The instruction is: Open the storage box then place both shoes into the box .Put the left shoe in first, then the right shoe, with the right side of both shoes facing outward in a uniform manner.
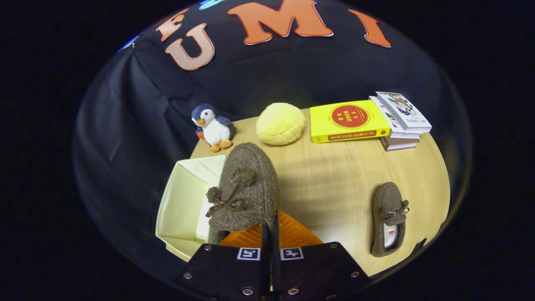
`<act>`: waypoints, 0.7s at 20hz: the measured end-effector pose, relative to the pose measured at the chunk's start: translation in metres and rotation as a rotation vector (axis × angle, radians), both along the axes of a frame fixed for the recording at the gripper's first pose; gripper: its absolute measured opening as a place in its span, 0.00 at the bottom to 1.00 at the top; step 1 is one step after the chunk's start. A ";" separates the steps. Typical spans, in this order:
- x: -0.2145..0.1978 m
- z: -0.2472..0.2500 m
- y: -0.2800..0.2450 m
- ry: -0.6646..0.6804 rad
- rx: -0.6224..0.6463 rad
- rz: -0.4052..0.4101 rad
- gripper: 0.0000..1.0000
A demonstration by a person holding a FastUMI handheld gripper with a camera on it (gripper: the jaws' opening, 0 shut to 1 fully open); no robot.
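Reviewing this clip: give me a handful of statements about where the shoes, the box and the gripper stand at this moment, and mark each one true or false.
1. The gripper is shut on a brown shoe. True: the fingers are together on its rear edge.
2. Both shoes are already inside the storage box. False: the second shoe lies on the wooden table, off to the right of the fingers.
3. The storage box is open. True: its pale inside shows beside the held shoe.
4. The plush penguin sits inside the box. False: it stands on the table beyond the box.
5. The yellow book lies under the held shoe. False: it lies far beyond, beside a stack of books.
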State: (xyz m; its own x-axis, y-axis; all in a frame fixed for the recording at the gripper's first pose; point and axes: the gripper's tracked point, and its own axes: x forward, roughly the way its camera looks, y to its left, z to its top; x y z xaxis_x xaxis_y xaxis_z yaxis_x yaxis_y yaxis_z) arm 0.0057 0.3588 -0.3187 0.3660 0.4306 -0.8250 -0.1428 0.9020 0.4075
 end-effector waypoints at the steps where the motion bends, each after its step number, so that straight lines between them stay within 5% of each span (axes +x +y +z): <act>1: 0.001 0.008 0.010 -0.002 -0.005 0.013 0.03; 14: -0.018 -0.008 0.151 0.088 -0.010 0.147 0.03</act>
